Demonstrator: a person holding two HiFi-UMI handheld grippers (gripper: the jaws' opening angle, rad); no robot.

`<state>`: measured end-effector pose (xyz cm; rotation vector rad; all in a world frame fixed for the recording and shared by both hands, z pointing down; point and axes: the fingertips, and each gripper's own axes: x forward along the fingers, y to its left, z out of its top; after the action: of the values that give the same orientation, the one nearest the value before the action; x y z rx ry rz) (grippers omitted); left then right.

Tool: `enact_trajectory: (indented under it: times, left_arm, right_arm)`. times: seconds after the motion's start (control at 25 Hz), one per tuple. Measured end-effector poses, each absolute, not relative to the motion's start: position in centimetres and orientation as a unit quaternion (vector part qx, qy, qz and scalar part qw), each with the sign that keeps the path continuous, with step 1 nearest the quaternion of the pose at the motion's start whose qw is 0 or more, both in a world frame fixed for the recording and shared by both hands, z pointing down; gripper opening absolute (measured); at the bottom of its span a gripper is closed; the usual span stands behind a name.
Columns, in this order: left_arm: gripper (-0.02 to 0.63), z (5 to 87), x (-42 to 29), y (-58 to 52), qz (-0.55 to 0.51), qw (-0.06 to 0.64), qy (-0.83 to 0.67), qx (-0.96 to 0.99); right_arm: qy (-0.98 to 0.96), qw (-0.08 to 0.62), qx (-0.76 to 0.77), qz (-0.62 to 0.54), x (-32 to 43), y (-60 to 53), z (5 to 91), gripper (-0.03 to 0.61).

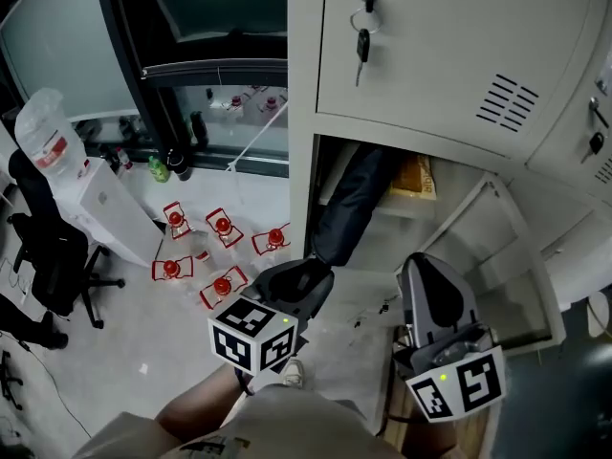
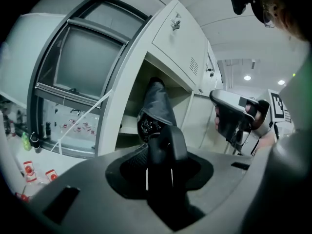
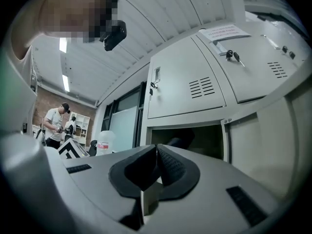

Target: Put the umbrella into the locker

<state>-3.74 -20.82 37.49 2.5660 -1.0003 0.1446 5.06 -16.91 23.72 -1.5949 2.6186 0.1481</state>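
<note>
Gripping the black handle of the folded umbrella (image 1: 349, 208), the left gripper (image 1: 311, 273) is holding its jaws fairly wide around it, the handle filling the gap between the pads in the left gripper view (image 2: 163, 152). That dark umbrella (image 2: 156, 104) is leaning tilted out of the open lower compartment of the grey locker (image 1: 430, 55), its far end lying inside and its handle end sticking out past the front edge. Just right of it, the right gripper (image 1: 426, 271) is pointing at the same opening with its jaws pressed together and nothing between them (image 3: 157, 152). The compartment door (image 1: 497, 247) is standing swung open to the right. A yellowish package (image 1: 413, 178) is lying deeper inside, beside the umbrella. Keys (image 1: 363, 36) are hanging from the lock of the closed door above. Red-topped items (image 1: 222, 226) are sitting on the floor to the left.
</note>
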Motion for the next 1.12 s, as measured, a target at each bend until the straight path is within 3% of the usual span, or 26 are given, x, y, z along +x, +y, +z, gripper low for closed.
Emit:
enact_trajectory:
  times: [1.12]
  left_arm:
    - [0.140, 37.2, 5.6, -33.1, 0.009, 0.298, -0.374, 0.878]
  right_arm:
    - [0.868, 0.026, -0.496, 0.017, 7.8, -26.6, 25.8, 0.014]
